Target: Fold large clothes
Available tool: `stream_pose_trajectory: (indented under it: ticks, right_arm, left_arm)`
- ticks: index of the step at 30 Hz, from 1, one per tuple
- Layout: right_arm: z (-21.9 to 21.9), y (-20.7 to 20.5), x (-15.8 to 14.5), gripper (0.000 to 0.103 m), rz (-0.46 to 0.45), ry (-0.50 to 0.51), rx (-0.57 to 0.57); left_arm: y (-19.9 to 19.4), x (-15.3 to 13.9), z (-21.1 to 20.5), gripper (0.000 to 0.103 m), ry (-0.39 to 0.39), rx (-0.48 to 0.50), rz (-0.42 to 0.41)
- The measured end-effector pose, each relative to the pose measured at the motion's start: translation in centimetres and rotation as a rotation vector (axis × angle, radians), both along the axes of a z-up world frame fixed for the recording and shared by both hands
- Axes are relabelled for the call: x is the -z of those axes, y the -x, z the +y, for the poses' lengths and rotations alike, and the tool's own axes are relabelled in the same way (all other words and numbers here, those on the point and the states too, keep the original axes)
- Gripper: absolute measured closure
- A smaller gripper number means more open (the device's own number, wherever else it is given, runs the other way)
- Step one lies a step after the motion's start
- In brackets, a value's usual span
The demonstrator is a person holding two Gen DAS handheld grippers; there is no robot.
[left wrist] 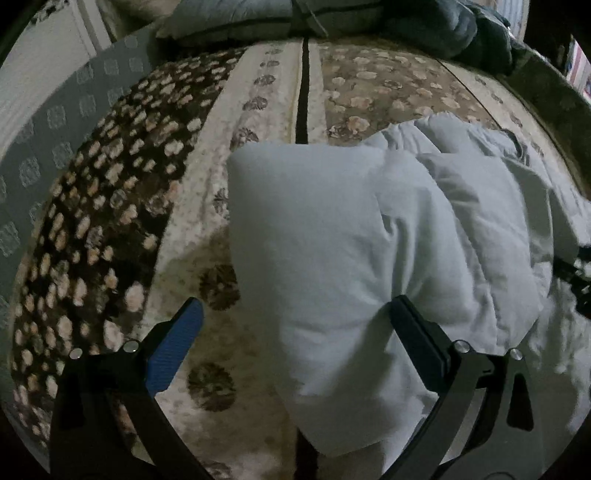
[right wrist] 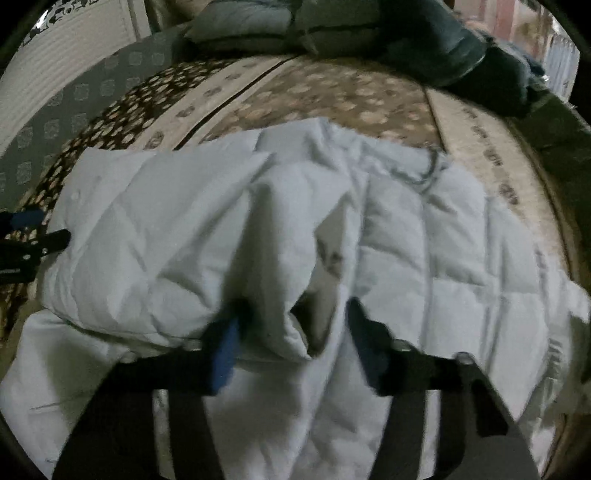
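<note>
Left wrist view: we see the left gripper [left wrist: 295, 332] spread wide, its dark finger pressed against the folded flap of a pale quilted jacket [left wrist: 332, 240], the blue pad over bare bedspread [left wrist: 122, 192]; nothing is clamped. Right wrist view: we see the right gripper [right wrist: 291, 328] parted around a raised ridge of cloth, though blur hides any contact. We judge one side folded inward, the rest rumpled and unfolded. Farther off lie pillows [right wrist: 240, 26] at the bed's head.

No text, label or number can be read anywhere — both views too dim and blurred.
</note>
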State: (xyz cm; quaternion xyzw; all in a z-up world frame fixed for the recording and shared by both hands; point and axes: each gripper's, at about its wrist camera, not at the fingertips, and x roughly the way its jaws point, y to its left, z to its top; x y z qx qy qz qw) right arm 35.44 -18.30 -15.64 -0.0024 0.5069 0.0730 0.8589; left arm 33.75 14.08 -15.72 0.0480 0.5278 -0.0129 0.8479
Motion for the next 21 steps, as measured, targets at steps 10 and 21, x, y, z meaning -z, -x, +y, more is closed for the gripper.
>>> stream_pose_trajectory:
  ticks: [10,21]
  right_arm:
    - [-2.6,0.0,-1.0,0.089,-0.066,0.037,0.057]
    - [-16.9,2.5,-1.3,0.091,-0.078,0.144,0.350]
  left_arm:
    - [0.9,-4.5,-0.8,0.003,0.112,-0.040,-0.067]
    - [0.8,-4.7,-7.1,0.003,0.120,0.038,-0.041]
